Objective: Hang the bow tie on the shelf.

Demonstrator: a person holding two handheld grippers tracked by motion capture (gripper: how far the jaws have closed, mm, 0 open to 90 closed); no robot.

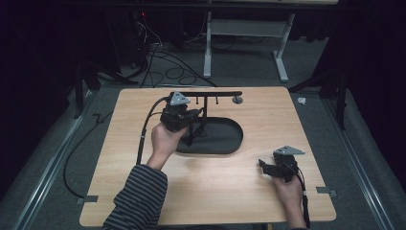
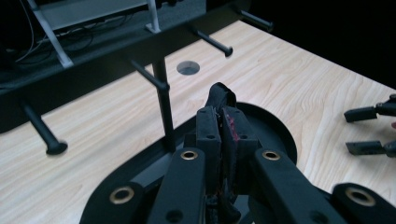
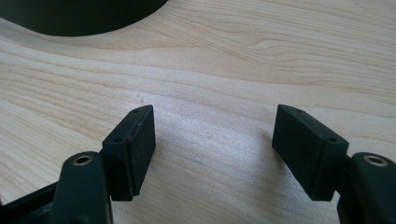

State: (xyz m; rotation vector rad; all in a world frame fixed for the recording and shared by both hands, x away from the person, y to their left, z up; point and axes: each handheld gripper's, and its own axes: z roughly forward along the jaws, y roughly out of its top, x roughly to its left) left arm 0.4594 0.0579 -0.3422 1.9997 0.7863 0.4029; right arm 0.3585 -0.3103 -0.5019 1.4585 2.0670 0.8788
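The table (image 1: 210,191) is pale wood with a fine, wavy grain running along it, and a small grey disc (image 1: 237,99) sits in its far edge. The oval tray (image 1: 225,139) is matt black, and so is the rack (image 1: 210,94) with its row of black pegs. Both grippers are black; the left gripper (image 2: 223,116) has brass-coloured rivets and pinches a black strap (image 2: 220,95), with red specks on one pad. The right gripper (image 3: 214,149) has black pads too. Each carries a light grey three-cornered plate (image 1: 180,98). The sleeve (image 1: 139,196) is dark with thin grey stripes. The floor (image 1: 52,158) is grey carpet crossed by black cables
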